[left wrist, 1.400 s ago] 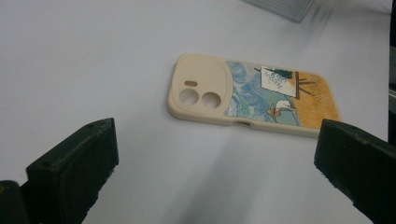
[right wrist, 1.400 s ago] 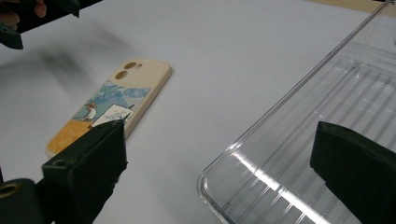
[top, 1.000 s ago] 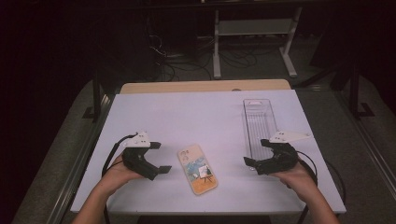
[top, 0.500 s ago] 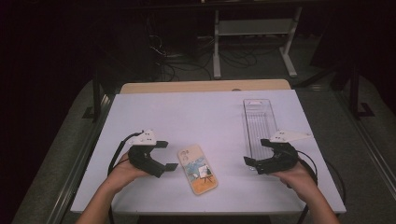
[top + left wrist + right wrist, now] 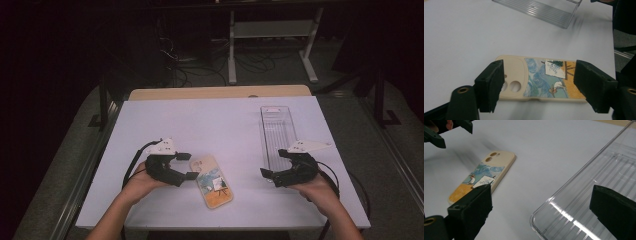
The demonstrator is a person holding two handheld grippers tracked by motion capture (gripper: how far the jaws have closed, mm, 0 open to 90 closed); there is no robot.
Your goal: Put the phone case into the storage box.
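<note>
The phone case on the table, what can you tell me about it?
The phone case looks like cream plastic, with a painted scene of swirling blue sky, an easel and an orange field. Round camera holes sit at one end. It lies flat, picture up, on the white table, near the front edge. The left gripper, jaws just closing, reaches around its camera end; its pads don't press yet.

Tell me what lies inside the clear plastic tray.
The clear plastic tray holds nothing; its ribbed floor shows the white table through it. In the high view the right gripper covers the tray's near end, but the right gripper view shows that end bare too.
</note>
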